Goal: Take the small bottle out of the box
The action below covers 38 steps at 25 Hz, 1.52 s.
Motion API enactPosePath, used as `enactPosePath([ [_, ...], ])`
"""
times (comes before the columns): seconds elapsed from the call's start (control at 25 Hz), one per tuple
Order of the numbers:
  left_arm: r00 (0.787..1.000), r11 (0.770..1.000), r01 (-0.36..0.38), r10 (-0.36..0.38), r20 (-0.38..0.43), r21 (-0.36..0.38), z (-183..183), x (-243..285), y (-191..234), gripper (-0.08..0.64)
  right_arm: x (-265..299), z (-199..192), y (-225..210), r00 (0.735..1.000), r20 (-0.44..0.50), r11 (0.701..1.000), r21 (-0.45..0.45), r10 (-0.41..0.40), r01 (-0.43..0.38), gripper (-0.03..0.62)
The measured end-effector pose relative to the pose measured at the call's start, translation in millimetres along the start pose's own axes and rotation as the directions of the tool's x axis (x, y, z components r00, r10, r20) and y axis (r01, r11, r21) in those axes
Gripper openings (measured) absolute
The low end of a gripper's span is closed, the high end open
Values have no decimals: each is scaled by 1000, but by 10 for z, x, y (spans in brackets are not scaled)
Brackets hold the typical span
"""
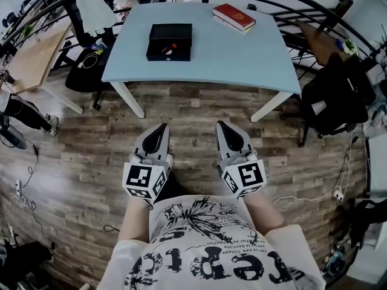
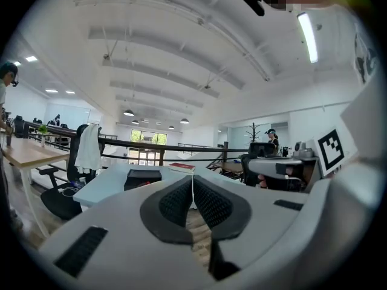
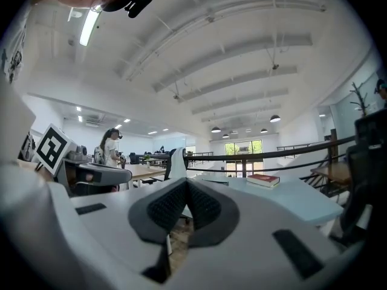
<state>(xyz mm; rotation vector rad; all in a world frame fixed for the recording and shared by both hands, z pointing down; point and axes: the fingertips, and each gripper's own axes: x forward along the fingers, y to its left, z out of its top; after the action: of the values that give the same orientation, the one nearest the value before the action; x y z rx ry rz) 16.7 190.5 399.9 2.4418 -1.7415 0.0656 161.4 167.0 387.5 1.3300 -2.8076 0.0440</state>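
An open black box (image 1: 169, 41) lies on the light blue table (image 1: 230, 59), with a small bottle with a red cap (image 1: 170, 48) inside it. In the left gripper view the box (image 2: 143, 178) shows far off beyond the jaws. Both grippers hang close to the person's body, well short of the table, over the wooden floor. My left gripper (image 1: 159, 128) is shut with nothing in it, its pads touching (image 2: 192, 189). My right gripper (image 1: 222, 125) is shut and empty as well (image 3: 185, 189).
A red book (image 1: 234, 17) lies at the table's far right corner, also seen as a red book (image 3: 263, 179) in the right gripper view. Office chairs (image 1: 91, 62), a wooden desk (image 1: 33, 56) and a dark chair (image 1: 335, 95) flank the table. A railing (image 2: 151, 145) runs behind.
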Motion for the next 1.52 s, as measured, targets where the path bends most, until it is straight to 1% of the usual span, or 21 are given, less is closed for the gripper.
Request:
enactPosePath([
  [0.24,1000,1000,30,-30,-2,-6,167,397,821,22,902,61,130,1000,-16,1000,-17,-24,24,9],
  [0.36,998,998,61,-61,-6,3,262,626,1264,21,1398,104,180,998,-17,998,-19,-54,54,9],
  [0.52,996,996,92,-92,-15,-3,411,927,1873,21,2008,195,256,995,-20,995,-29,-101,100,8],
  [0.68,992,992,123,-123,-31,0,508,1156,2273,23,2445,257,268,990,-30,990,-30,-139,138,9],
  [0.84,988,989,143,-144,-59,-25,482,1391,2532,22,2767,234,233,986,-48,987,-30,-159,158,9],
  [1.0,985,989,145,-148,-87,-40,405,1677,2659,22,3022,161,72,983,-63,985,-41,-170,168,9],
  [1.2,984,990,142,-144,-103,-24,385,2183,2746,21,3381,115,-343,984,-52,985,-30,-171,169,9],
  [1.4,986,994,110,-111,-121,-13,441,2837,2826,22,3837,144,-908,989,-43,990,-27,-142,141,9],
  [1.52,984,997,73,-77,-161,-28,437,3285,2908,21,4150,193,-1247,993,-35,993,-37,-112,110,9],
])
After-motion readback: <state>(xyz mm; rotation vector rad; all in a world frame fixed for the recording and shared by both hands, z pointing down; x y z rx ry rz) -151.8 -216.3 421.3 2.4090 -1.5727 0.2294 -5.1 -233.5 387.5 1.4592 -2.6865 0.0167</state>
